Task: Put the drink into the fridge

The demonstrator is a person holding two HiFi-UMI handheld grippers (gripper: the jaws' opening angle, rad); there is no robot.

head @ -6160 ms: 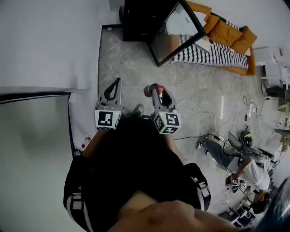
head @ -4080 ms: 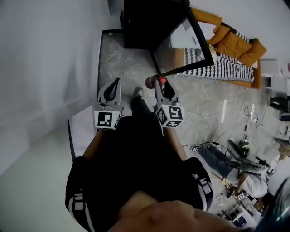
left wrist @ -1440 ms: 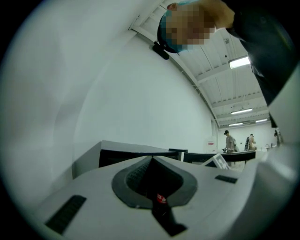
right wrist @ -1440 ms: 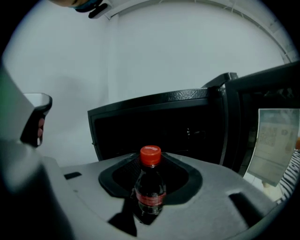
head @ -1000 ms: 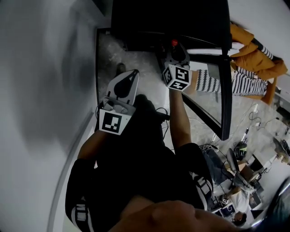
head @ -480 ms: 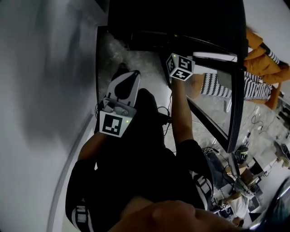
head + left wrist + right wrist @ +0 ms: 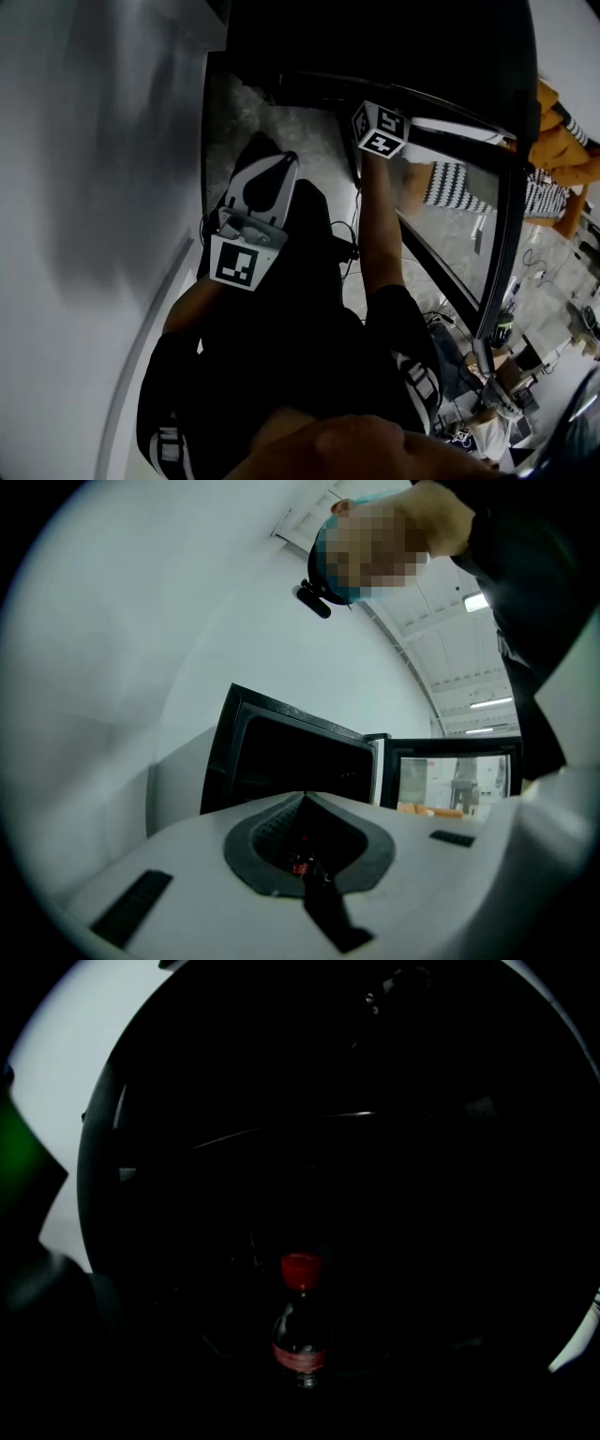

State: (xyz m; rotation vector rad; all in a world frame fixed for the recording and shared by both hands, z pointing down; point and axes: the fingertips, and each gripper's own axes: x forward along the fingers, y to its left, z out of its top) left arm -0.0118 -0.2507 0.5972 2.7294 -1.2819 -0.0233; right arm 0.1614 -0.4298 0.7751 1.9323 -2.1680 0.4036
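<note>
Item: drink bottle, red cap. Shown only in the right gripper view, upright in the fridge's dark interior, with the right hand-held gripper clamped on it.
Head view: only that gripper's marker cube shows at the fridge mouth.
Left hand-held gripper: jaws together, nothing held, outside the fridge.
Surroundings: glass door swung open at right; striped cloth seen behind it.
</note>
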